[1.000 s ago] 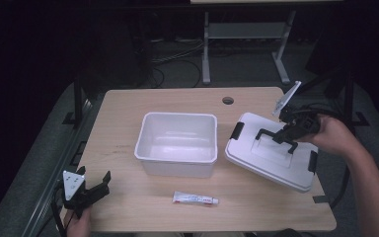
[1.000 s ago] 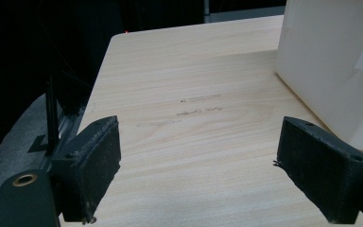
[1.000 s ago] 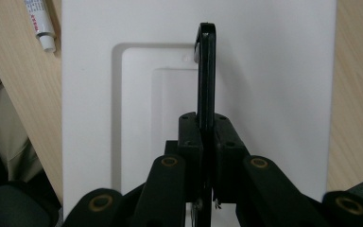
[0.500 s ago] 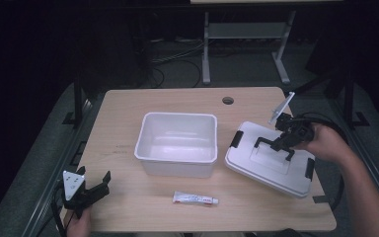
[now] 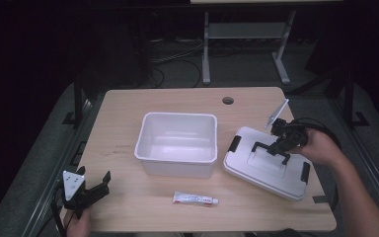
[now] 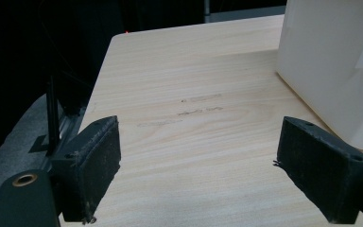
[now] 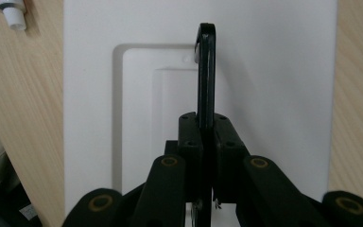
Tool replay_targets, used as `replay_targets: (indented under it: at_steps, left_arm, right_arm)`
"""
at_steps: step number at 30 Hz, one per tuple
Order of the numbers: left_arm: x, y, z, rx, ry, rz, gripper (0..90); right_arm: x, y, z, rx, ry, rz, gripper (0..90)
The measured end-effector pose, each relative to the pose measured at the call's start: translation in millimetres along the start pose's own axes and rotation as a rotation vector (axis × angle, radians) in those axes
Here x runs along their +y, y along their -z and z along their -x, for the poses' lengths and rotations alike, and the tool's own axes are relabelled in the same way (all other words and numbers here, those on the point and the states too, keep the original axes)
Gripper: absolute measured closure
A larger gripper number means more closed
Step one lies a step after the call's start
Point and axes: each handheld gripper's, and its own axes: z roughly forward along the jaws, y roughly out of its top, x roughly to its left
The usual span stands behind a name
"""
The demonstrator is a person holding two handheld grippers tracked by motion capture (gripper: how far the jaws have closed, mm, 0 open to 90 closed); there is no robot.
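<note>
From the high view, your right gripper [image 5: 281,143] sits over the white lid [image 5: 269,165], clamped on the lid's black handle [image 5: 269,149]. The lid lies on the wooden table [image 5: 128,113], just right of the open white bin [image 5: 176,143]; whether its near edge rests flat or is slightly raised is hard to judge from here. Your right hand covers the gripper's rear, and your forearm is cut off at the frame's lower right. A small tube [image 5: 195,198] lies in front of the bin. Your left gripper [image 5: 91,190] rests at the near left corner with its jaws spread and nothing between them; your left hand is cut by the bottom edge.

In the left gripper view, the two pads [image 6: 97,163] stand wide apart over bare tabletop, and the bin's wall [image 6: 331,61] is cropped at the right.

In the right gripper view, the jaws are pinched tight on the handle [image 7: 206,71], which rises edge-on above them. The lid [image 7: 274,94] spreads behind it, and the tube's cap [image 7: 13,14] is clipped at the top left.
</note>
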Motion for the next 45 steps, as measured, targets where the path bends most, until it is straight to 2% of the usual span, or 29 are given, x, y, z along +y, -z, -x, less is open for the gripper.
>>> replay_targets:
  at_steps: [27, 45]
  left_arm:
    - [0.3, 0.0, 0.5, -0.001, -0.005, 0.0, 13.6]
    - [0.4, 0.0, 1.2, -0.001, -0.003, 0.004, 13.5]
  right_arm:
    - [1.5, -42.7, 3.8, 0.019, -0.009, -0.015, 83.5]
    - [-2.9, -44.3, 0.9, 0.023, -0.019, 0.02, 81.8]
